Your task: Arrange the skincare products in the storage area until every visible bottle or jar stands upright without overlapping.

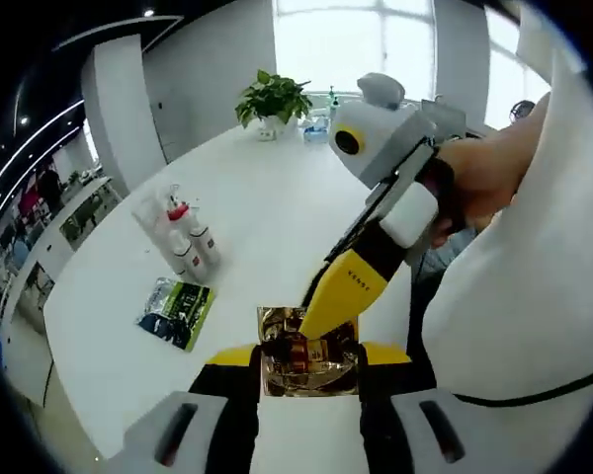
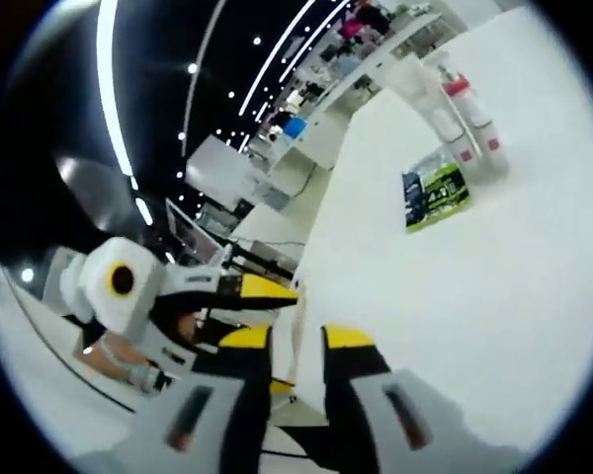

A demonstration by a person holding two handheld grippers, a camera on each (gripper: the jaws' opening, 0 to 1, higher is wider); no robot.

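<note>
Two grippers: both mine, both over the near edge of the white worktop (image 1: 277,207).
Left gripper (image 1: 309,357): jaws closed on a gold reflective jar (image 1: 306,360), which sits between the yellow pads, close in.
Right gripper (image 1: 341,296): in the left gripper view its yellow tip comes down from the right onto the top of that jar; its jaws look narrow, but whether they grip I cannot tell.
Right hand (image 1: 474,178): wrapped round the handle, wrist angled down toward the jar.
Step, my judgement: keep the jar level, set it down upright, well apart from the rest.
Mid worktop: green sachet pack (image 1: 176,311), lying flat.
Farther: clear bottles with red caps (image 1: 183,237), standing close together.
Far end: potted plant (image 1: 272,99).
</note>
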